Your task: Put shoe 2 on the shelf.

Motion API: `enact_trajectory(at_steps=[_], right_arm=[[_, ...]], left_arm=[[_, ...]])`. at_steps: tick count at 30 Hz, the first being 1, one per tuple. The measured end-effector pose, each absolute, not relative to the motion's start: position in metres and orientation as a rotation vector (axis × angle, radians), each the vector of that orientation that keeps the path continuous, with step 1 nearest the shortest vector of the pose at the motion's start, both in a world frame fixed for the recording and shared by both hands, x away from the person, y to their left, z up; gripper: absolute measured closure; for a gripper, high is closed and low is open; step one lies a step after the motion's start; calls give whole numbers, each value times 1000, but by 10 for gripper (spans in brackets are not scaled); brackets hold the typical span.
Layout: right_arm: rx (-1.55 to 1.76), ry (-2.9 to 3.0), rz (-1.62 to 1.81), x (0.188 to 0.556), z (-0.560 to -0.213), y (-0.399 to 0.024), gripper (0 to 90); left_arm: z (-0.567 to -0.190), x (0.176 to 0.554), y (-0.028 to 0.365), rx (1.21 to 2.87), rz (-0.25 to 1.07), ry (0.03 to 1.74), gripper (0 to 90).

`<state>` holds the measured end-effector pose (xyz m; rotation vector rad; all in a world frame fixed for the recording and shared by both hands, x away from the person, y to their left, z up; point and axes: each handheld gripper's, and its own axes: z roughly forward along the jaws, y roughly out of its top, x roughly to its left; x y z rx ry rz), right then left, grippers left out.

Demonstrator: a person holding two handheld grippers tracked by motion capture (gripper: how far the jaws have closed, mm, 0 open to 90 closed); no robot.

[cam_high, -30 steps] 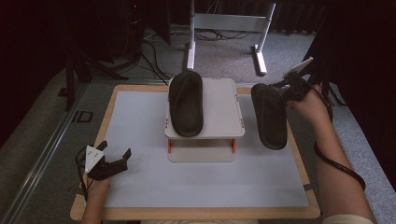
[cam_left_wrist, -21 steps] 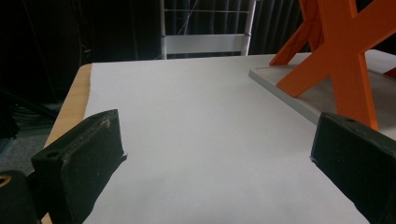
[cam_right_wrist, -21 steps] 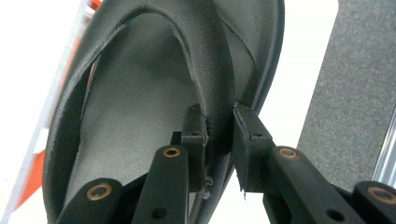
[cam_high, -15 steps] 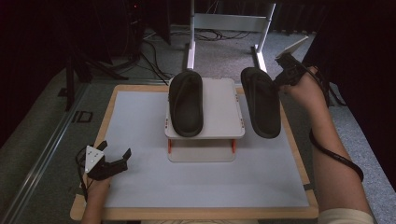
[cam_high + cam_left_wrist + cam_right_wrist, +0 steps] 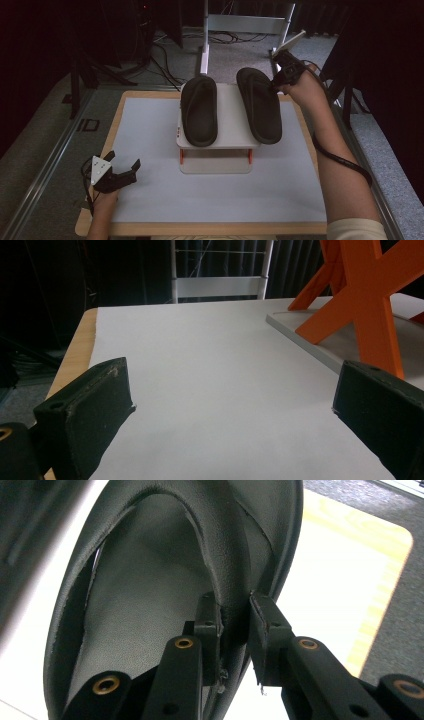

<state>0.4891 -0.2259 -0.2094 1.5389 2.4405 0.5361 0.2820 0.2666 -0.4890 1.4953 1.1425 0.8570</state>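
Since the earlier frame the right gripper (image 5: 278,86) has carried the second sandal (image 5: 258,105) over the white stand (image 5: 231,131), fingers pinching its edge; it overhangs and may tip off beside the first sandal (image 5: 199,110). Left gripper (image 5: 122,170), fingers spread, rests on the counter (image 5: 150,200)

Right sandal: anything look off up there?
Yes. The right sandal overhangs the stand's right edge, angled against the left sandal, which lies squarely on top. The right gripper grips its strap; it isn't set down yet.
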Motion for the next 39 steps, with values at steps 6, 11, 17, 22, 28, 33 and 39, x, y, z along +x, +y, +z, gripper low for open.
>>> enact_trajectory(at_steps=[6, 11, 17, 22, 28, 33, 39], right_arm=[[1531, 2479, 513, 496, -213, -198, 760], [1515, 2504, 494, 498, -217, -179, 760], [1512, 2521, 473, 498, -222, -166, 760], [1527, 2523, 429, 501, -231, -162, 760], [1546, 2519, 423, 503, -236, -161, 758], [1531, 2551, 429, 500, -235, -159, 722], [1485, 2586, 450, 495, -232, -155, 695]], left_arm=[[-489, 282, 267, 1495, 855, 1141, 22], [-489, 282, 267, 1495, 850, 1137, 22], [-489, 282, 267, 1497, 851, 1135, 22], [-489, 282, 267, 1495, 851, 1134, 22], [-489, 282, 267, 1500, 849, 1135, 22], [-489, 282, 267, 1501, 849, 1135, 22], [-489, 282, 267, 1500, 847, 1134, 22]])
